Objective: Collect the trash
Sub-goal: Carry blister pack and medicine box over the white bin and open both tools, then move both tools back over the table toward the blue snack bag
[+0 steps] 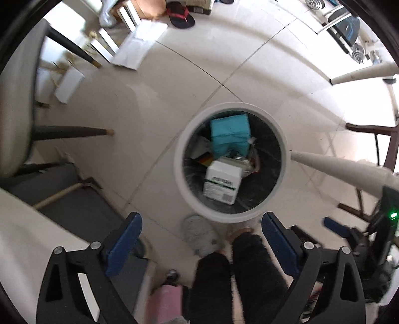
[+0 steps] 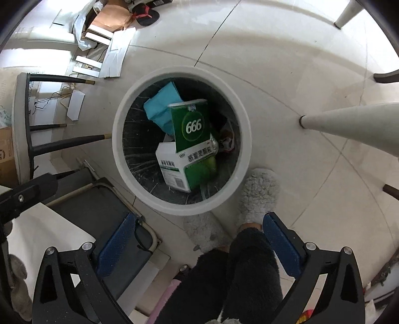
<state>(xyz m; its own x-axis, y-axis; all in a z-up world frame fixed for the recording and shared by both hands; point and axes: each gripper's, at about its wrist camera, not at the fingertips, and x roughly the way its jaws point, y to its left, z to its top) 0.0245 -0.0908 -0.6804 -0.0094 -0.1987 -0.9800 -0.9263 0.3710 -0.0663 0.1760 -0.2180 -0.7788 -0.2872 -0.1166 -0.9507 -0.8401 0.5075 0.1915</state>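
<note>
A round white trash bin (image 1: 230, 210) with a black liner stands on the tiled floor, also in the right wrist view (image 2: 181, 208). Inside lie a teal box (image 1: 229, 133), a white box with green print (image 1: 222, 183) and other scraps. In the right wrist view a green and white medicine box (image 2: 193, 139) sits over the white box (image 2: 169, 159) and the teal box (image 2: 159, 107). My left gripper (image 1: 200, 228) is open and empty above the bin's near rim. My right gripper (image 2: 197, 230) is open and empty, also above the near rim.
The person's dark-trousered legs (image 2: 232, 276) and grey slippers (image 2: 258, 197) stand just below the bin. White table legs (image 1: 349, 169) lie right, a chair with dark legs (image 2: 62, 144) left. Flat cardboard, papers (image 1: 138, 42) and a sandal (image 1: 180, 16) litter the far floor.
</note>
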